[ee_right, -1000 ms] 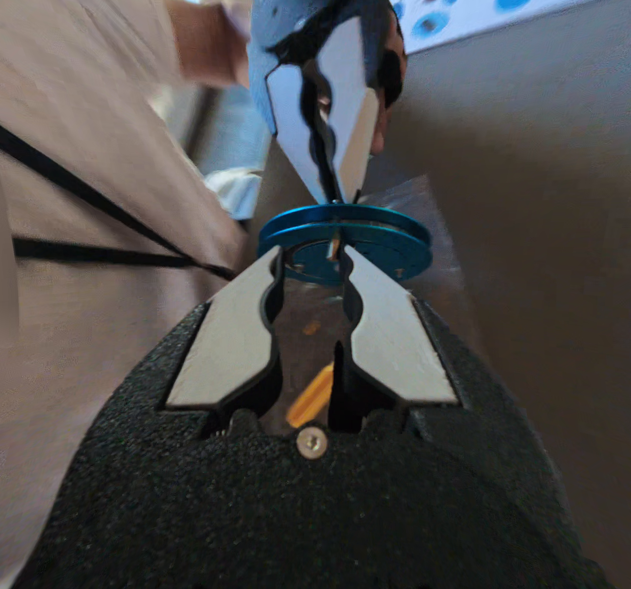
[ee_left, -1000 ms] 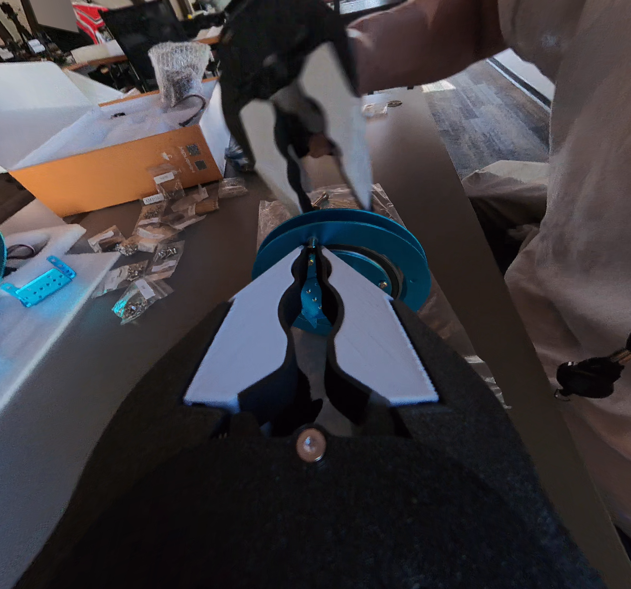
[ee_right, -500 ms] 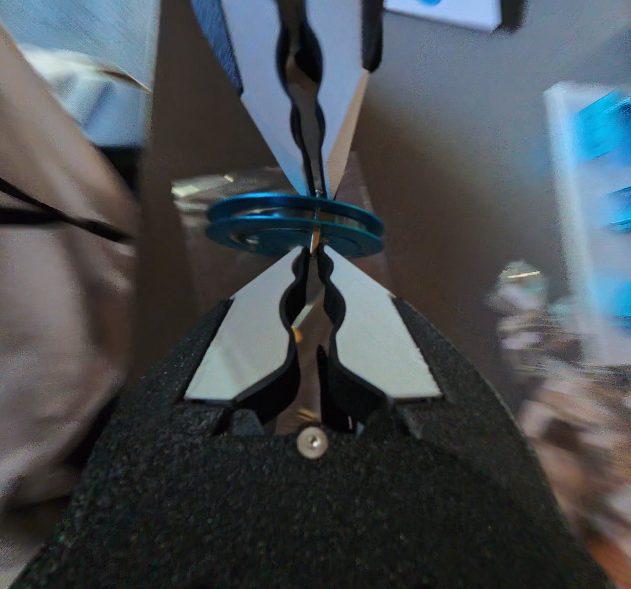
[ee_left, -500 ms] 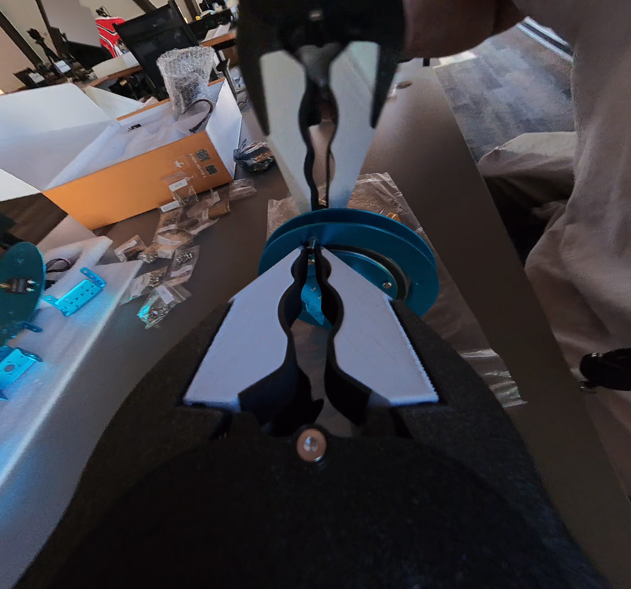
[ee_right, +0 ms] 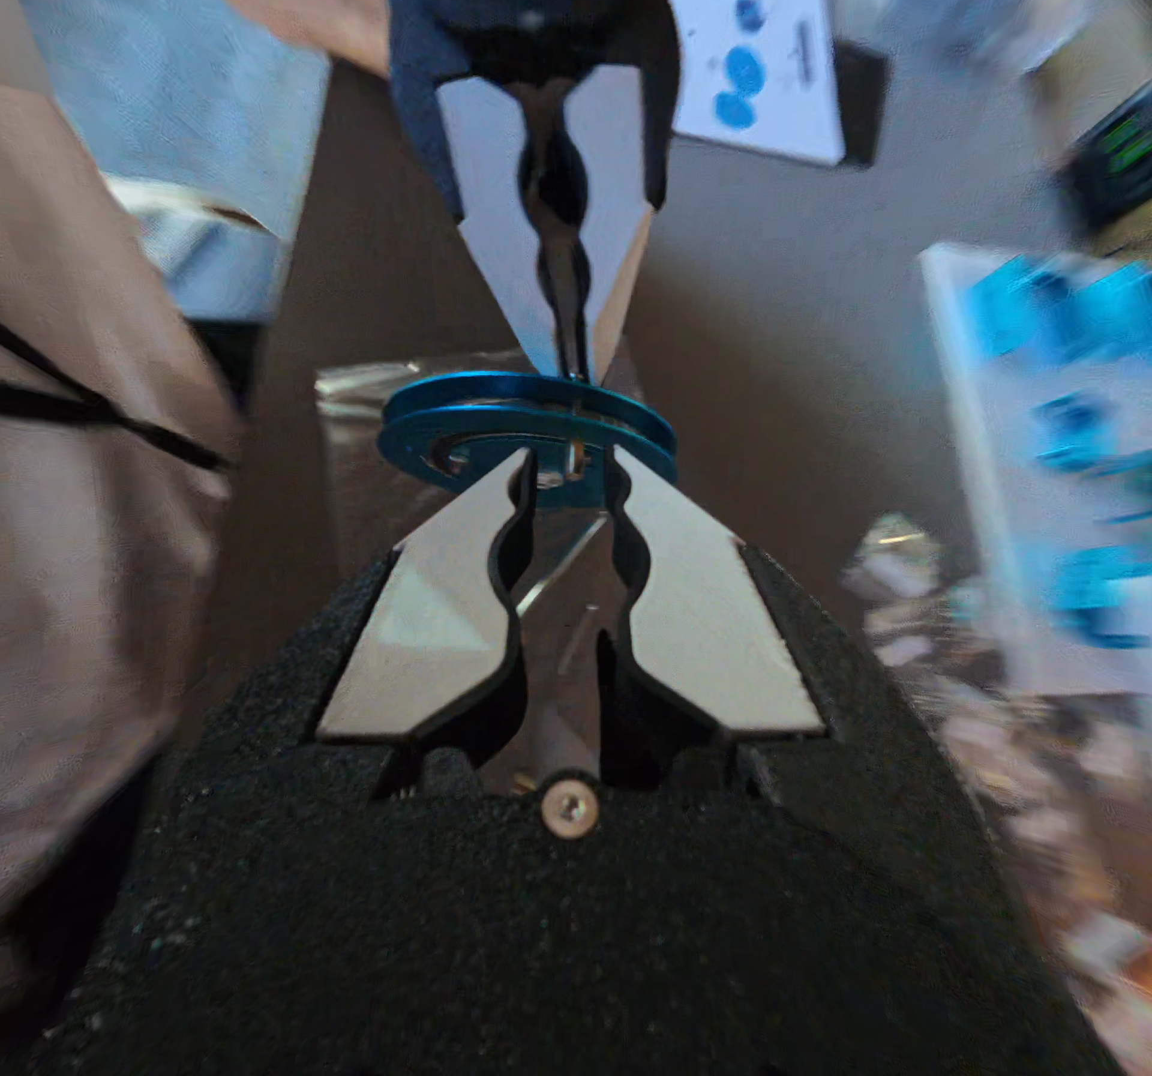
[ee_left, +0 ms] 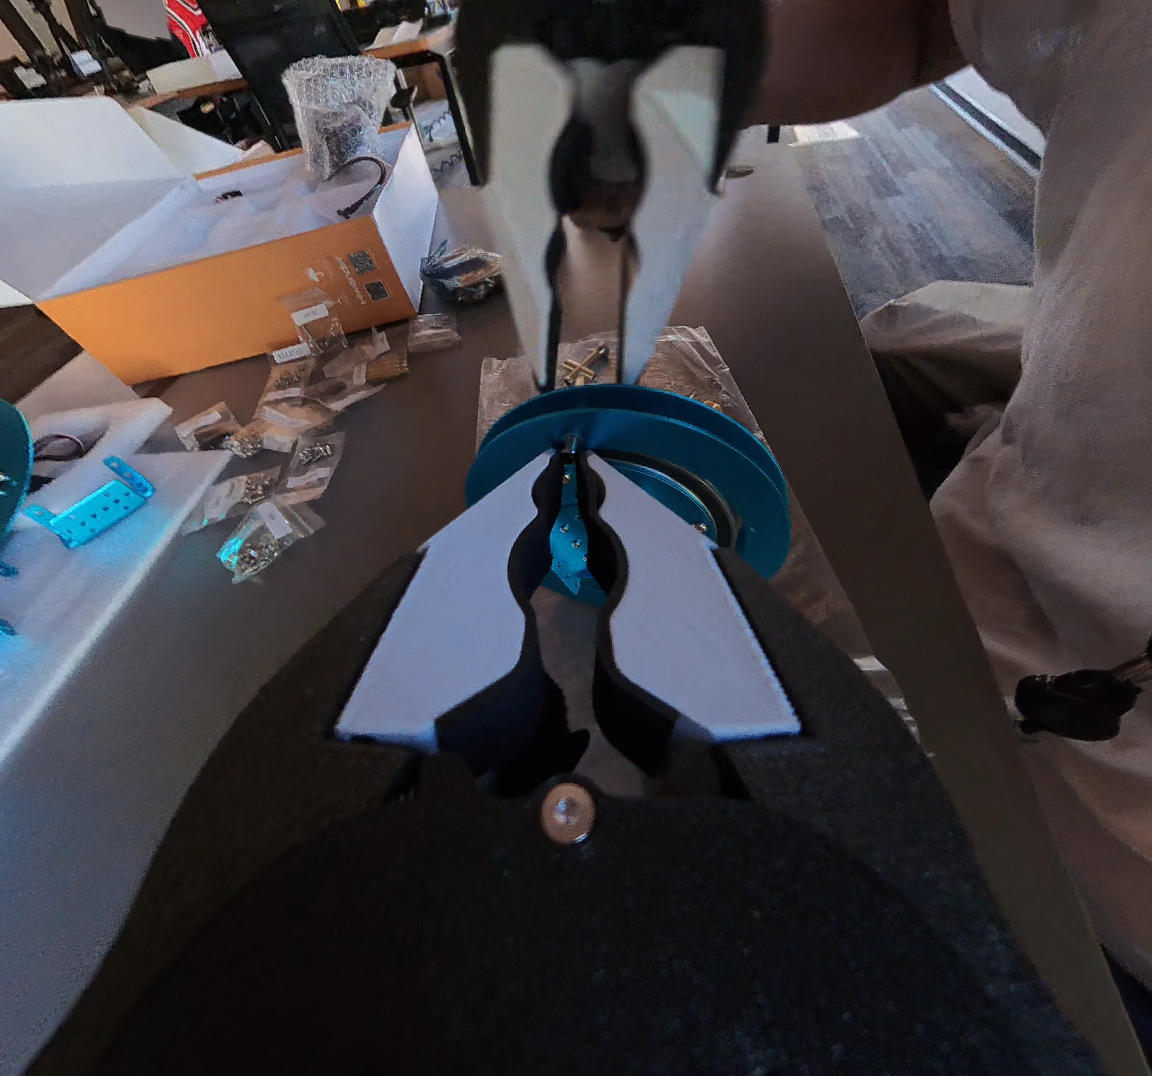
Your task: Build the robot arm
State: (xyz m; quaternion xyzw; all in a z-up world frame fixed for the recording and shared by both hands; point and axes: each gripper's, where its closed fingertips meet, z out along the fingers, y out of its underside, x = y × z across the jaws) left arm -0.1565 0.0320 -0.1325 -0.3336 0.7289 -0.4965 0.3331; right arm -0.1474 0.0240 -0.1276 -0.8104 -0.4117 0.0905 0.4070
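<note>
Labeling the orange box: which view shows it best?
Left wrist view: the orange box sits sharp at upper left on the table, open, white inside. The right wrist view does not show it; its background is motion-blurred.

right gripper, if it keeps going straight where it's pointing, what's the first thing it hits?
Likely the blue double-disc wheel: the right gripper, open, has its tips at the wheel's near rim. The left gripper sits just beyond. Depth is blurred.

You can see printing and two square codes on the orange box [ee_left: 237, 304] at far left. Small labels sit on the parts bags [ee_left: 299, 354] nearby, probably too blurred to read.
</note>
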